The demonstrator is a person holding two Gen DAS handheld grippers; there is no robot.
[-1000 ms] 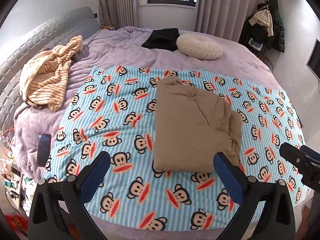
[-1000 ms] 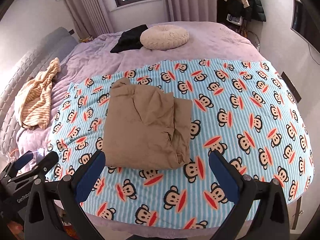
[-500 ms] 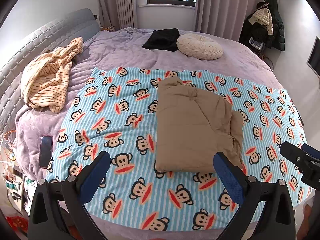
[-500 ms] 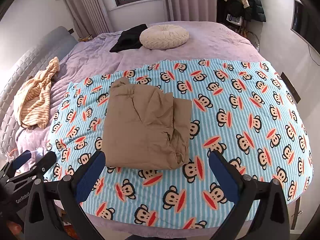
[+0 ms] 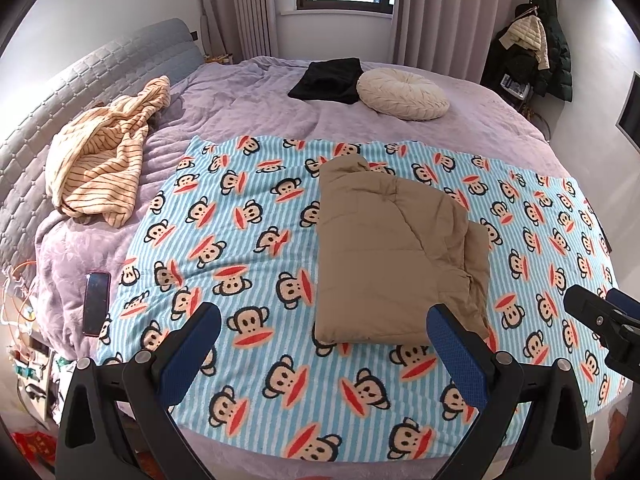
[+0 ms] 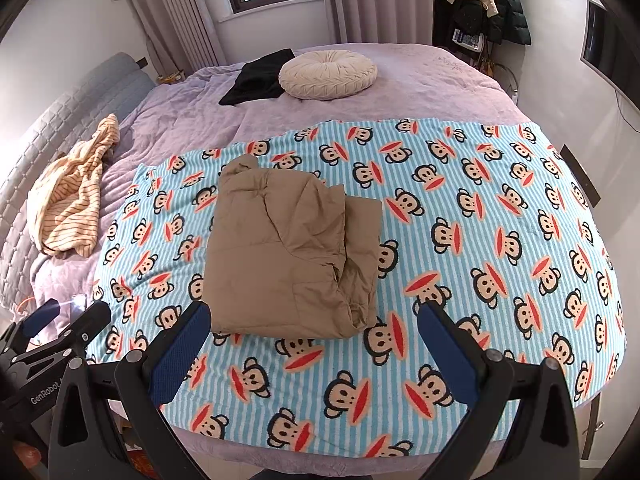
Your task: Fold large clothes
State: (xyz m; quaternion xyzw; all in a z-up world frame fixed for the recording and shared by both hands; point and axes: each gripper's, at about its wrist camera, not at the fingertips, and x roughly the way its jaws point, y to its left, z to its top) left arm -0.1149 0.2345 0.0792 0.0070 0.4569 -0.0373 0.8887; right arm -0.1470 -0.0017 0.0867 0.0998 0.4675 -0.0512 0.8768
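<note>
A tan padded garment (image 5: 394, 256) lies folded into a rough rectangle on the blue monkey-print blanket (image 5: 248, 248); it also shows in the right wrist view (image 6: 292, 252). My left gripper (image 5: 324, 344) is open and empty, held above the blanket's near edge, short of the garment. My right gripper (image 6: 314, 340) is open and empty, just in front of the garment's near edge. The right gripper shows at the right edge of the left wrist view (image 5: 600, 320); the left gripper shows at the lower left of the right wrist view (image 6: 60, 332).
The blanket (image 6: 480, 240) covers a purple round bed (image 5: 248, 100). A striped beige garment (image 5: 100, 160), a black garment (image 5: 328, 80) and a round cream cushion (image 5: 402, 94) lie further back. A phone (image 5: 96, 296) lies at the left edge. Coats (image 5: 536, 44) hang at right.
Both grippers have drawn slightly back and up from the bed, so the view has widened a little. The folded garment has not moved. Both stay open.
</note>
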